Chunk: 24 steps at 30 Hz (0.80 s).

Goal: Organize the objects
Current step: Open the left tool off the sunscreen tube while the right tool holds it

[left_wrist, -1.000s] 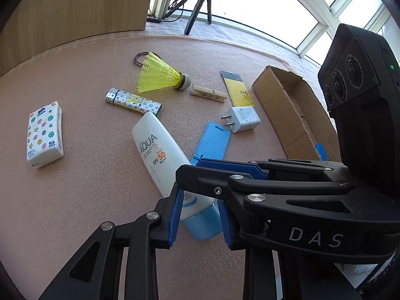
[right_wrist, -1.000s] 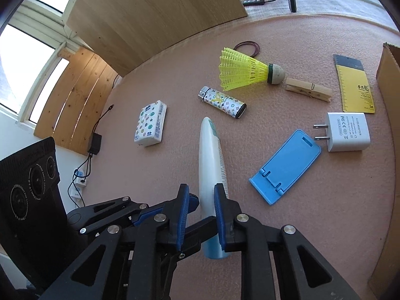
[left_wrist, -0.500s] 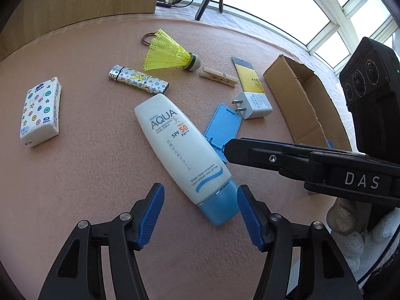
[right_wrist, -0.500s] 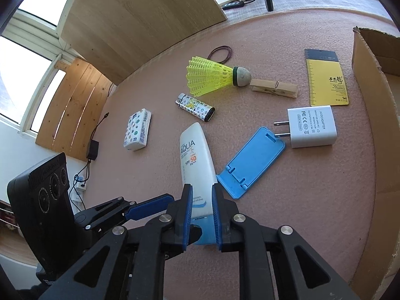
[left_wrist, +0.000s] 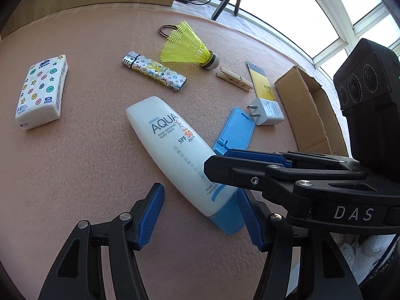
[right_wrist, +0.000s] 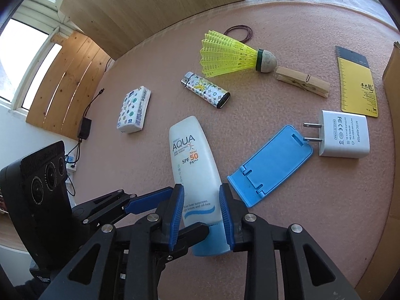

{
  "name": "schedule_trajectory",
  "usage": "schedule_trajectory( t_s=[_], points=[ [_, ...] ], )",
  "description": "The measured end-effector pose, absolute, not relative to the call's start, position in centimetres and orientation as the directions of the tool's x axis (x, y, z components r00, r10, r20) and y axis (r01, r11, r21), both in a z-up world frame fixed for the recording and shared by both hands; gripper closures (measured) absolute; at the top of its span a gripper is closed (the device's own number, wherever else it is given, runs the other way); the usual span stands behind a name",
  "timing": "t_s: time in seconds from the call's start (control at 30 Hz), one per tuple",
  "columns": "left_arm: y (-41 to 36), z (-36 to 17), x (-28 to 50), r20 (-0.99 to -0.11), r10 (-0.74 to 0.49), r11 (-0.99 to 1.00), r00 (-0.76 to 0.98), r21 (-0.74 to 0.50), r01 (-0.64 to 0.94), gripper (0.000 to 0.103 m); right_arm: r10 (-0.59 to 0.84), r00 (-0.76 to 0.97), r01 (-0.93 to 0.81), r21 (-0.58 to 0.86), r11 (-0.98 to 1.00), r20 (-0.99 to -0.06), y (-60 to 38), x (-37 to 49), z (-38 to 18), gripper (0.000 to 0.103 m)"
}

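A white AQUA sunscreen tube with a light blue cap lies flat on the pink table, cap end towards me. My left gripper stands open, its blue pads wide on either side of the cap end, not pressing. My right gripper comes in from the right over the same end. Its jaws are opening, with the tube's lower body between the pads and close to them. In the left wrist view the right gripper's fingers cross above the tube.
Beyond the tube lie a blue phone stand, a white charger, a yellow card, a clothespin, a yellow shuttlecock, a patterned lighter, a hair tie and a tissue pack. An open cardboard box stands at the right.
The tube, gripped edge-on by both grippers a second ago, now lies flat, label up. The left jaws spread wide first; the right jaws have just widened. Both grippers sank slightly.
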<state>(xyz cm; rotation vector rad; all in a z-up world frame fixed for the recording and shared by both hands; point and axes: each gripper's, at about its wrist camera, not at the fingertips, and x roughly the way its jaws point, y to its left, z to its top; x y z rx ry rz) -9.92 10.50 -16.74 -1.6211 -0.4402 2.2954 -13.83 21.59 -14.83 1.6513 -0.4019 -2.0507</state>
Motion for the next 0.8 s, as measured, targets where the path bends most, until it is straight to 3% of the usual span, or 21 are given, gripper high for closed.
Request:
schedule_trajectory(
  t_s=[0.1,0.23,0.8],
  points=[
    [10.6,-16.8,-10.0,-0.855,0.409,-0.91,-0.32,-0.41,-0.069,0.039,-0.523,-0.147,0.188,0.495,-0.848,-0.84,21.0,-14.0,-15.3,0.074],
    [10.6,-16.9,-9.9,-0.855,0.408,-0.911,-0.322,-0.407,-0.074,0.039,-0.532,-0.12,0.197,0.505,-0.84,-0.838,20.3,-14.1,-16.0,0.061],
    [12.9,-13.3,-9.7,-0.847,0.371,-0.928,-0.381,-0.345,-0.137,0.048,-0.566,-0.202,0.156,0.544,-0.824,-0.799,22.2,-12.6,-13.7,0.068]
  ],
)
